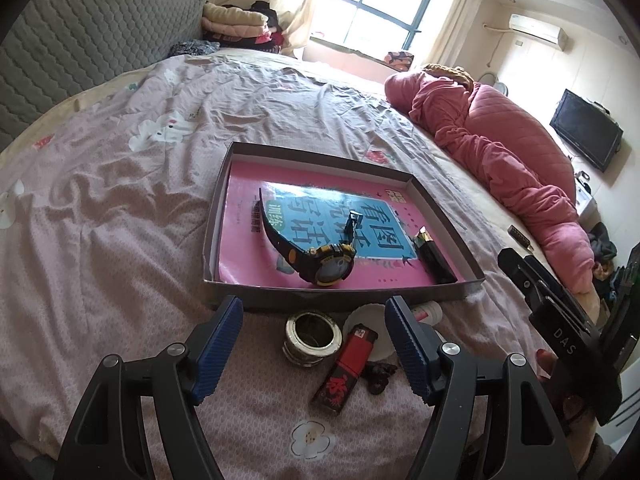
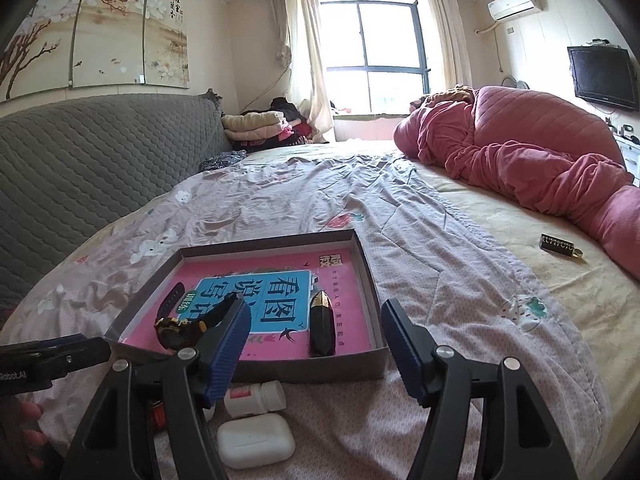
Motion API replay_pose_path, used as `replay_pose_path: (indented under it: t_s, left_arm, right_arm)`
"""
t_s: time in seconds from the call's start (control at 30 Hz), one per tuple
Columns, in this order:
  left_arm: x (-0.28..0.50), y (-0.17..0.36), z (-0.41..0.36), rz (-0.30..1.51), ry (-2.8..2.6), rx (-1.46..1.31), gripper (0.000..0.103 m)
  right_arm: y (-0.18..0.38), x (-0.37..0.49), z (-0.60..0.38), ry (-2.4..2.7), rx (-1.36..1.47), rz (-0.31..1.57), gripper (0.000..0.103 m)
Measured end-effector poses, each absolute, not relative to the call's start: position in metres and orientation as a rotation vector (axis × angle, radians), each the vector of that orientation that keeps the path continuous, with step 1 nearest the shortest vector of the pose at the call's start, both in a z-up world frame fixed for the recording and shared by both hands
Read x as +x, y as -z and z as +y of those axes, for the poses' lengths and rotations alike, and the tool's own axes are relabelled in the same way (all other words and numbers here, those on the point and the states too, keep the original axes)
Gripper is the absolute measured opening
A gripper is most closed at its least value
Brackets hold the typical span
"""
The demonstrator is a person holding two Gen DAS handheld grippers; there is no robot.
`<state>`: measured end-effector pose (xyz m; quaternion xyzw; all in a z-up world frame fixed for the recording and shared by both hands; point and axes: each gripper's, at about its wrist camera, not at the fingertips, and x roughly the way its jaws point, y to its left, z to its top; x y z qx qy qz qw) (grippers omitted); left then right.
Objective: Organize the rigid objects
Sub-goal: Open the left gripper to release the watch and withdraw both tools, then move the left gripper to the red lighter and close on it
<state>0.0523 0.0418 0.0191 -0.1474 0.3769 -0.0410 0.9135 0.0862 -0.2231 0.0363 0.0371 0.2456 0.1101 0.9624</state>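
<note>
Box on the bed, seen from the left wrist, already holds a book, a watch and a black case; a tape roll and lighter wait below the released left gripper. From the right wrist, a bottle and white case also remain outside; the right gripper is released, empty.

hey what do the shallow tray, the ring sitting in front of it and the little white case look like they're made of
Tray: likely cardboard, matte grey-brown, thin folded walls. Ring: looks like metal, shiny silver with bright reflections; could be a tape roll. White case: probably plastic, smooth, glossy, with rounded corners.
</note>
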Motion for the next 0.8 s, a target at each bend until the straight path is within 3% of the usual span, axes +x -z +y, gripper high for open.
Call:
replay_pose_path:
  t_s: [0.8]
  left_arm:
    - [0.027, -0.015, 0.041, 0.802, 0.114, -0.282, 0.075]
  right_arm:
    - [-0.038, 0.058, -0.213, -0.277, 0.083, 0.564, 0.072]
